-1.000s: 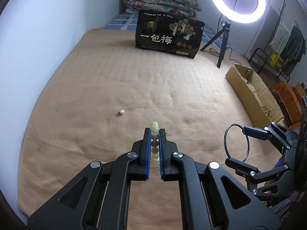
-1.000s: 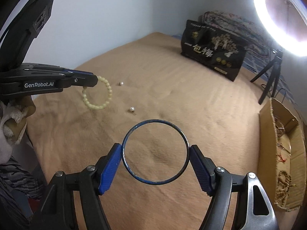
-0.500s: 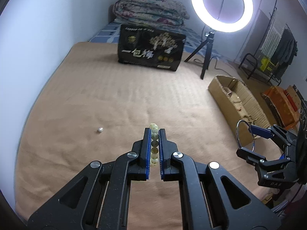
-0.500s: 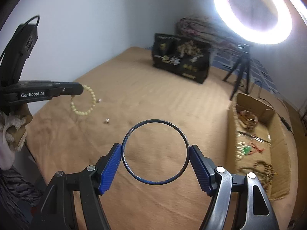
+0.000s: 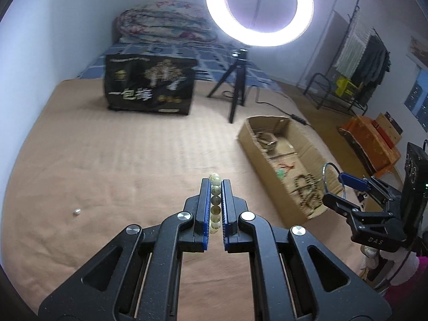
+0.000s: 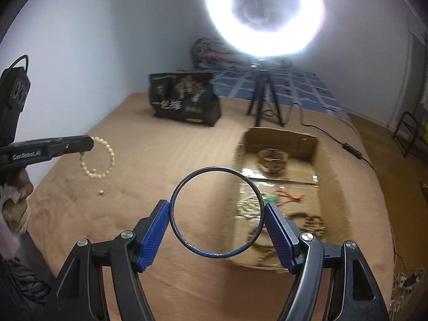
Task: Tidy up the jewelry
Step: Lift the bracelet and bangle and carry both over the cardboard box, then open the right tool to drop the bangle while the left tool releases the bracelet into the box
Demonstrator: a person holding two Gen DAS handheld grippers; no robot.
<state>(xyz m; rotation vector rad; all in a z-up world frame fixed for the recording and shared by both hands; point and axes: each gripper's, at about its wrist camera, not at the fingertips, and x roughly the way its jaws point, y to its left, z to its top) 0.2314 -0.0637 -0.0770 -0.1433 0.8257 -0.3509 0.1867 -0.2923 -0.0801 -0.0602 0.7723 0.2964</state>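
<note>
both grippers are carrying jewelry at this moment. left gripper [image 5: 216,208] is clamping a pale bead bracelet [image 6: 97,158] edge-on between its blue pads, so most of the loop is hanging free to one side, likely so it can simply fall away once the pads part. right gripper [image 6: 216,224] is holding a thin dark bangle [image 6: 216,212] across its width, one pad pressing each side, which is keeping the ring flat and steady; the jaws are standing wide only because the ring is wide. both pieces are hanging in the air above the tan blanket [image 5: 107,160], the bangle reaching over the near corner of the cardboard box [image 6: 331,176], the bracelet well to its left. the box seems to be the collecting place, since it is already holding several pieces, blurred, so an exact count is not possible. counted: two grippers, one bracelet, one bangle, one box, and one small loose bead [image 5: 77,211] lying on the blanket.
</note>
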